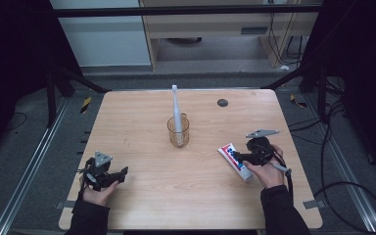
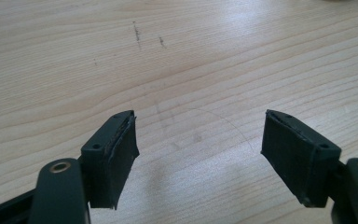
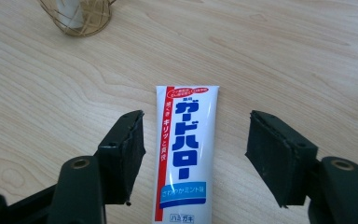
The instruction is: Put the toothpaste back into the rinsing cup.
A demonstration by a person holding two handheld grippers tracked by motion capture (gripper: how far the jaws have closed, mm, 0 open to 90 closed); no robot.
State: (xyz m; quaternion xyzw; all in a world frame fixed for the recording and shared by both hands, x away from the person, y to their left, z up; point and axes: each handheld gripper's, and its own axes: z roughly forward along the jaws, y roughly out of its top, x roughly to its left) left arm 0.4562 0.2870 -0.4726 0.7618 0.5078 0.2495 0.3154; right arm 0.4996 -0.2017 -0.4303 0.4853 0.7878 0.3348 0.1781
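**Toothpaste tube lies flat between my spread right tongs**

My right tongs (image 3: 193, 156) stand wide over the toothpaste tube (image 3: 185, 154), which lies flat on the bench (image 1: 142, 122) near its right edge, towards my side. The tube, white with blue lettering and a red stripe, sits between the jaws with bare wood showing on either side of it; neither pad touches it. My left tongs (image 2: 198, 149) are wide as well, with nothing between them but wood grain, close to the bench's near left corner. Towards the middle of the bench a clear cup (image 1: 178, 131) holds a white toothbrush (image 1: 176, 105) standing upright.
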